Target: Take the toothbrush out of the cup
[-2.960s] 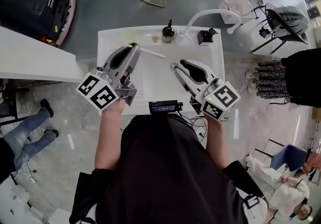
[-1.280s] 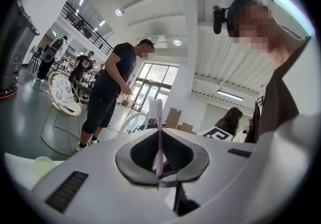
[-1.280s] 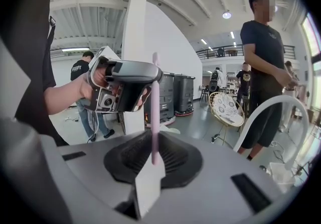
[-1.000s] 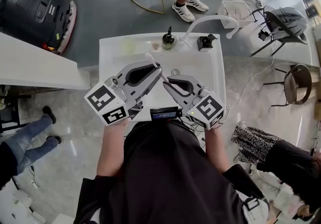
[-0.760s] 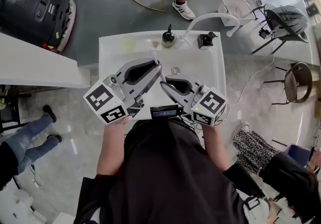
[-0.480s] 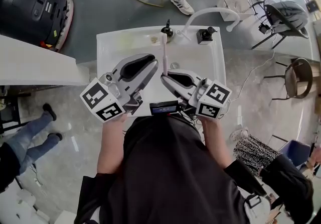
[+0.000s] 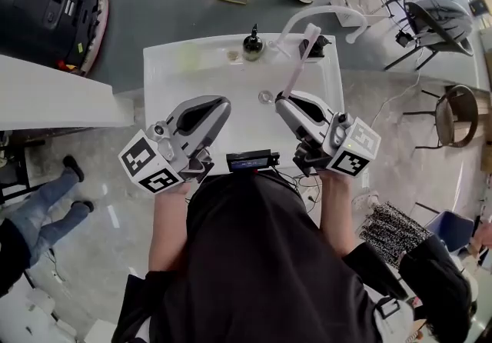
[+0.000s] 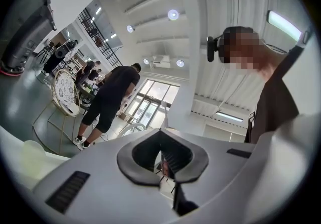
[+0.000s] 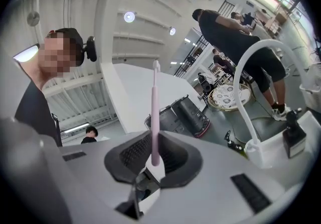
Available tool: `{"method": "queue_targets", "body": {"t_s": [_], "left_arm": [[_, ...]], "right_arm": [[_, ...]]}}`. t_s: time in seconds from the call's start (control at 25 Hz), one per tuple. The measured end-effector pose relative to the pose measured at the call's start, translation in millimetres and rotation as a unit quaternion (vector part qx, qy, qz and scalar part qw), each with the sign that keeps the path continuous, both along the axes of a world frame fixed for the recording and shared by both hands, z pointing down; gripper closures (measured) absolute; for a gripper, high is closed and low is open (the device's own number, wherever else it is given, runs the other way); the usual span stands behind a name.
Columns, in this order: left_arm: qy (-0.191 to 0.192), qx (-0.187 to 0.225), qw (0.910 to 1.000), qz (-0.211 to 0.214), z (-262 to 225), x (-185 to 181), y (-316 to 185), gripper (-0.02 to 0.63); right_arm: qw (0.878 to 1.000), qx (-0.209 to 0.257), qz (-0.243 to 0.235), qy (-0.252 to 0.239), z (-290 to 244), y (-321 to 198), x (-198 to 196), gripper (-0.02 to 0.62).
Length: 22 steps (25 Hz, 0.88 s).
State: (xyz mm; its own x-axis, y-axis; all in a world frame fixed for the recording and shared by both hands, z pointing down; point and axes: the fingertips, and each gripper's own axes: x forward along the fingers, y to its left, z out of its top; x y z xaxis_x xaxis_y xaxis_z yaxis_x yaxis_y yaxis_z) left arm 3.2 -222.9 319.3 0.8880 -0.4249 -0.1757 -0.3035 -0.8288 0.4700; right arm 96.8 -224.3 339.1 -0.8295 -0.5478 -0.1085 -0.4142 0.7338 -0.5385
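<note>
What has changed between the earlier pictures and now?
The toothbrush passed from the left gripper to the right gripper, which now clamps it and has swung away to the right. The left gripper let go and is shut, empty. The dark bottle on the white sink stayed.

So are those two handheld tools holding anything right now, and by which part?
The right gripper holds a pink toothbrush by the bottom end of its handle. The left gripper is shut, empty.

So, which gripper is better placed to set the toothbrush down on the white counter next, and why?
Right. The right gripper is shut on the pink toothbrush and holds it above the white counter. The left gripper is shut on nothing, so it would probably need a handover first.
</note>
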Motion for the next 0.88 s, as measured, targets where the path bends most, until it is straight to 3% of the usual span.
{"method": "queue_targets", "body": {"t_s": [0.28,0.88], "left_arm": [[0.028,-0.012,0.9995,-0.011,3,-9,8,0.6],[0.046,-0.002,0.9989,-0.008,-10,-8,15,0.6]], "right_arm": [[1.0,0.018,0.009,-0.019,-14,4,17,0.549],[0.998,0.043,-0.041,-0.022,-29,21,-13,0.549]]}}
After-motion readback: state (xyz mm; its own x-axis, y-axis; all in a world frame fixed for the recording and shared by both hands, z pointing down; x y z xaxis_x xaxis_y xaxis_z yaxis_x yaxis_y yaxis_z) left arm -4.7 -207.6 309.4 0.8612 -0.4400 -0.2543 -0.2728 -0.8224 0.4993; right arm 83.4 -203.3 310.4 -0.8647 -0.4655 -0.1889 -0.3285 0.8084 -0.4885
